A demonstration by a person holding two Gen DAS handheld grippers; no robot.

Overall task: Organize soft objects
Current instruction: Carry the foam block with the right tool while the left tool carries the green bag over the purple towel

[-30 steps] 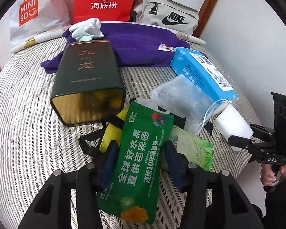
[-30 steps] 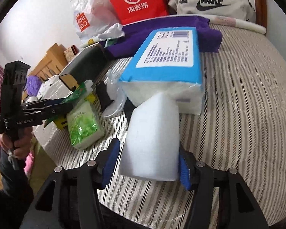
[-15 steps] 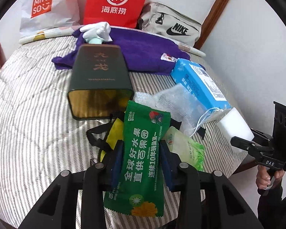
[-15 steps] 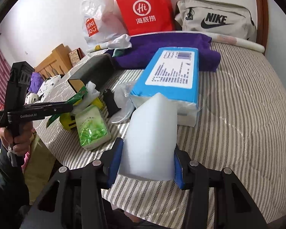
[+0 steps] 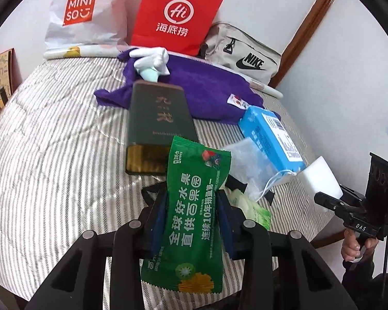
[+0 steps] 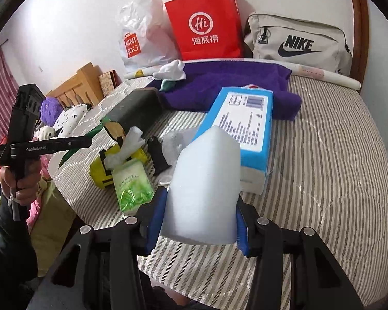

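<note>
A green wet-wipe packet (image 5: 191,214) with white Chinese lettering and fruit pictures stands lengthwise in the near middle, pinched at both sides and lifted clear of the striped bed. A white foam block (image 6: 203,188), slightly squeezed at its flanks, is likewise held up at the near right. Below, a pale green tissue pack (image 6: 132,186) lies flat with a tissue poking out, touching what may be a yellow pouch (image 6: 101,170). A blue tissue pack (image 6: 243,126) lies farther right, just before a purple towel (image 6: 219,87).

I see a green wipes packet (image 5: 194,217) with white lettering, a white foam block (image 6: 203,193), a blue-and-white tissue pack (image 6: 245,126), a purple towel (image 5: 207,87), a dark green tin (image 5: 159,113), and a grey-and-white striped bed (image 6: 336,168).
</note>
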